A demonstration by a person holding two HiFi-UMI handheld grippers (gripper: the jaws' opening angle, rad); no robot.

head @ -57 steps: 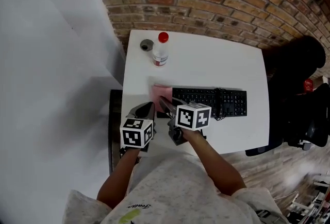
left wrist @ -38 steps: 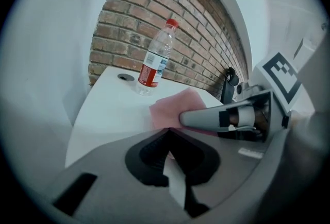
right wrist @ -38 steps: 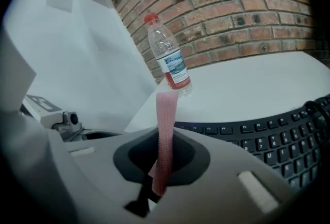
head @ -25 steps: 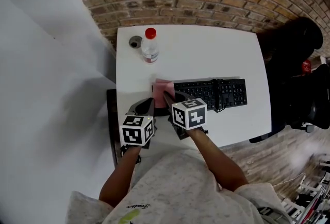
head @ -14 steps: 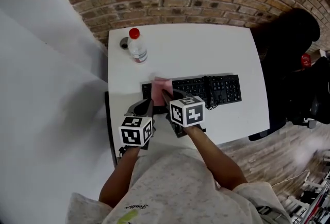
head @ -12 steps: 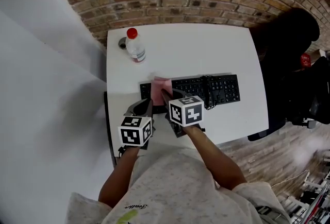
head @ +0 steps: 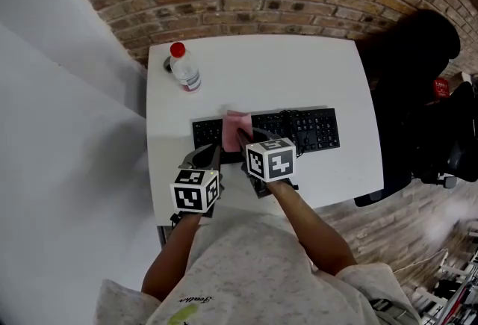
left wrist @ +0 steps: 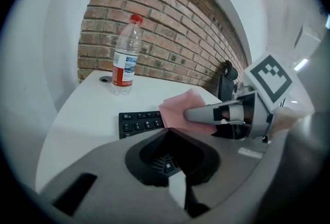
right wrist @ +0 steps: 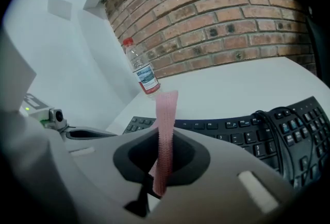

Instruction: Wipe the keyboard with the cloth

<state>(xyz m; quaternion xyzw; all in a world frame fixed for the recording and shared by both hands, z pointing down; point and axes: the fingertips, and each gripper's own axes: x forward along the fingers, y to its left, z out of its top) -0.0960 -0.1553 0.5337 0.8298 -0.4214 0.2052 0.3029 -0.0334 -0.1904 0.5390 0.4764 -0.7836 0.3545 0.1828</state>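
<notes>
- On the white table [head: 299, 69], the black keyboard [head: 302, 129] is lying with its long axis running left to right in front of me.
- I am reading the right gripper [head: 240, 138] as clenched on the pink cloth [head: 237, 124]; the right gripper view is showing the fabric pinched edge-on between the jaws and standing up out of them.
- The cloth is sitting over the left part of the keyboard. Whether it is pressing on the keys is not clear from these views.
- The left gripper [head: 211, 155] is hovering near the table's front edge, just beside the right one. Its jaws appear to be together with nothing between them.
- Most of the uncovered key area is lying to the right of the cloth, so I am judging that the coming stroke is a sweep rightward along the long axis, by the right gripper.
- A black cable [right wrist: 268, 115] is resting across the keys on that side and may snag the cloth.
- The bottle [head: 184, 71] is standing well apart at the far left corner. Its red-and-white label is carrying print too small to read, as are the key legends.
</notes>
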